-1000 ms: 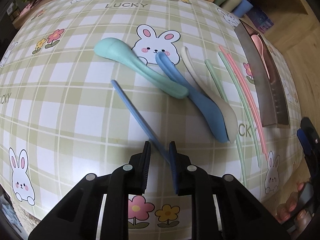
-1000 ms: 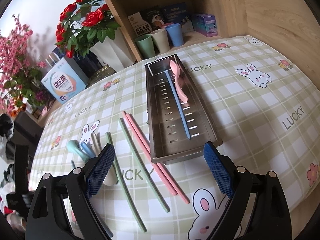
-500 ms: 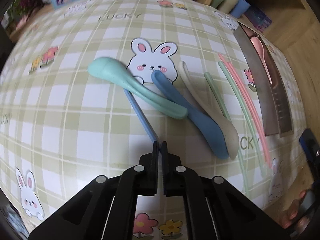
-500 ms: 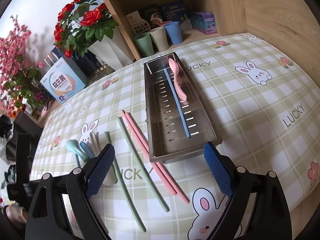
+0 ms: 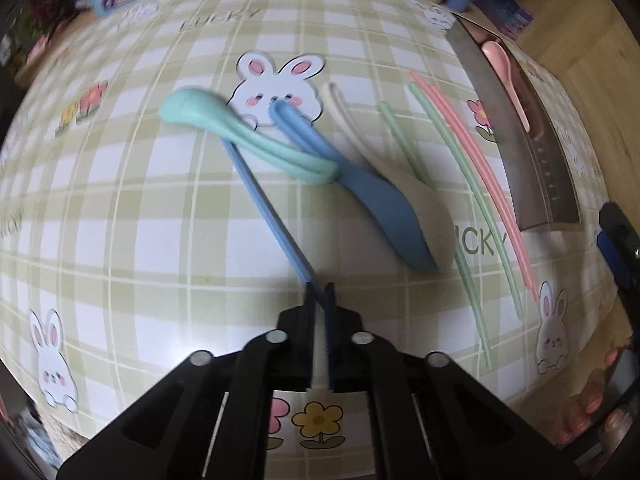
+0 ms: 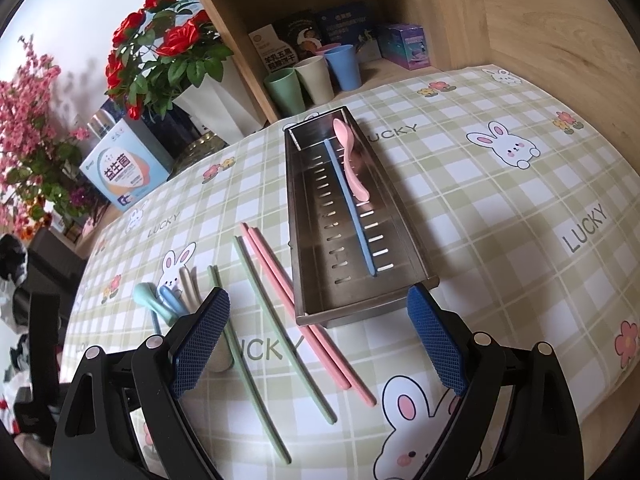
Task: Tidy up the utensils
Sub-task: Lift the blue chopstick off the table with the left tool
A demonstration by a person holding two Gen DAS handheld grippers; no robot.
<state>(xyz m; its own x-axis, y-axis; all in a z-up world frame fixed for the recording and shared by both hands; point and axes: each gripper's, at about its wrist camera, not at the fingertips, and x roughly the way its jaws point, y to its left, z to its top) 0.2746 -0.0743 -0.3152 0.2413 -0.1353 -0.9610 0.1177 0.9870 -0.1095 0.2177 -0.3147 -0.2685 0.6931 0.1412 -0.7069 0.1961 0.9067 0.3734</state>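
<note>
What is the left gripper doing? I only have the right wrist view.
Observer: The left gripper has just closed its fingers on the near end of a blue chopstick.
Operator: Is that chopstick free to lift?
Observer: Not entirely. Its far end runs under the handle of the teal spoon.
Operator: My own finger blocks the spoons. How do they lie?
Observer: The teal spoon's handle crosses over the handle of the blue spoon, whose bowl partly covers the beige spoon.
</note>
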